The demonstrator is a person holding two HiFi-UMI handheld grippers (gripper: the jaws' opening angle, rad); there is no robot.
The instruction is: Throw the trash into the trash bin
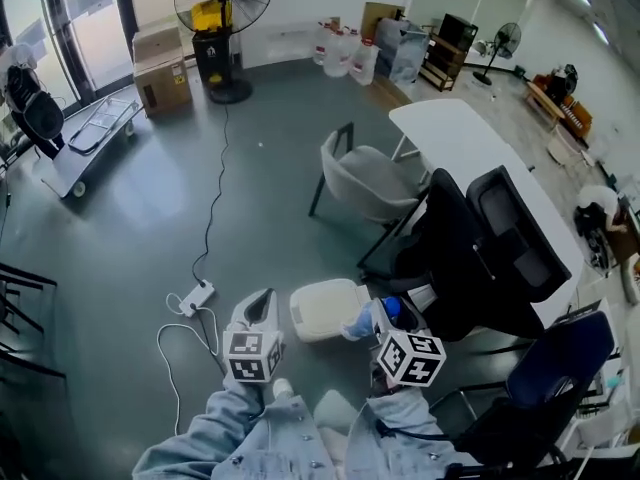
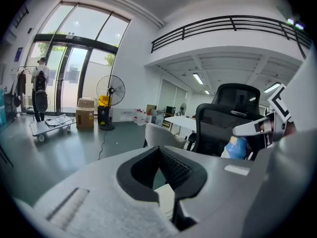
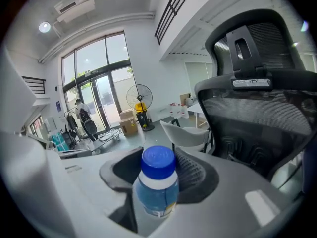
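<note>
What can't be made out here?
Bottle: lower half hidden between the jaws in the right gripper view; label too blurred to read.
Bin: inside hidden under its lid in the head view.
Person: too small for detail in the left gripper view.

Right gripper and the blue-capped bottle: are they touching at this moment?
Touching. The right gripper view shows the right gripper with its jaw pads pressed against both sides of the blue-capped bottle, with no gap.
</note>
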